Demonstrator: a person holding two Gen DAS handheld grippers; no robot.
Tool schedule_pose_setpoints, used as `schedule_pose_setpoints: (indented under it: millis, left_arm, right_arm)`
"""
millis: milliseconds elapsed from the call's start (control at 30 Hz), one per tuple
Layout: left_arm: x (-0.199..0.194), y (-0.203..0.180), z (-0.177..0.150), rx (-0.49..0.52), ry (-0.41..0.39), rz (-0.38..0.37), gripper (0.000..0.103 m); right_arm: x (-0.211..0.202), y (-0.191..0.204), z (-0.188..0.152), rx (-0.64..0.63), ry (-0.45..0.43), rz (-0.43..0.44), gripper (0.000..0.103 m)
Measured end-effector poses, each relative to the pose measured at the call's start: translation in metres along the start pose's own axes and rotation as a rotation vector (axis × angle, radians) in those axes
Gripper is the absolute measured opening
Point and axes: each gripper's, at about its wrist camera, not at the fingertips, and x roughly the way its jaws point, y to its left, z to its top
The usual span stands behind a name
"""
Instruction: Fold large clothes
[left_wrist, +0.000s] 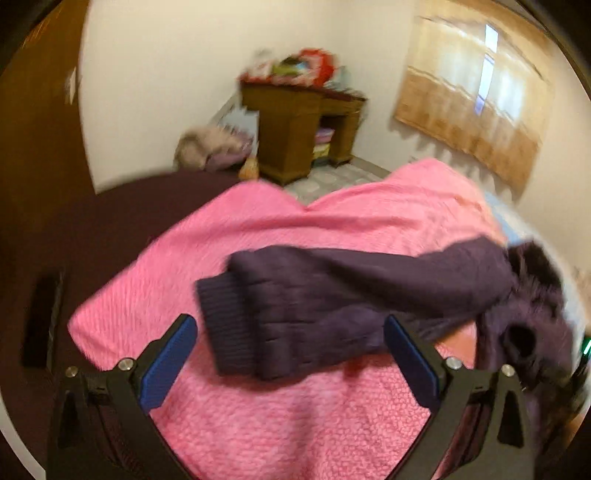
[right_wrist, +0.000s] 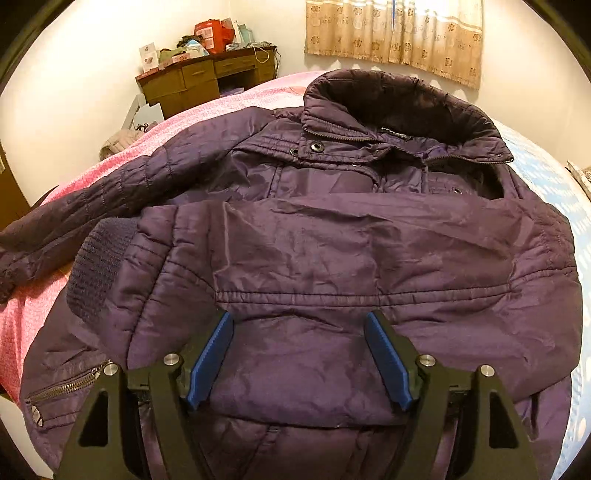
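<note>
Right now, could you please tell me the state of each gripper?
Left gripper: open, holding nothing, above the jacket sleeve.
Right gripper: open, holding nothing, over the purple jacket.

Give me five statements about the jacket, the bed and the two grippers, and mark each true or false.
1. The jacket is purple. True.
2. The jacket lies on a green blanket. False: the blanket under it is pink.
3. One sleeve is folded across the front of the jacket. True.
4. The right gripper is clamped shut on the collar. False: its jaws stand open over the lower part of the jacket, and the collar lies at the far end.
5. The left gripper is open, with a sleeve cuff lying just beyond its fingers. True.
</note>
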Motion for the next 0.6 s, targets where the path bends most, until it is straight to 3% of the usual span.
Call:
schedule_pose_setpoints:
  millis: [133, 233, 400, 600]
  left_arm:
    - [0.006, 0.048, 0.004, -0.211, 0.028, -0.087, 0.100]
    - [0.016, 0.058, 0.000, -0.308, 0.065, -0.180, 0.100]
    - [0.044, 0.057, -0.011, -0.397, 0.155, -0.307, 0.100]
    - [0.062, 0.058, -0.011, -0.481, 0.159, -0.342, 0.100]
  right_arm:
    - [-0.002, 0.005, -0.003, -0.018, -0.017, -0.037, 0.076]
    - [-0.004, 0.008, -0.004, -0.029, -0.020, -0.062, 0.077]
    - [-0.005, 0.008, -0.004, -0.027, -0.026, -0.072, 0.079]
    - [-0.005, 0.008, -0.005, -0.029, -0.030, -0.082, 0.079]
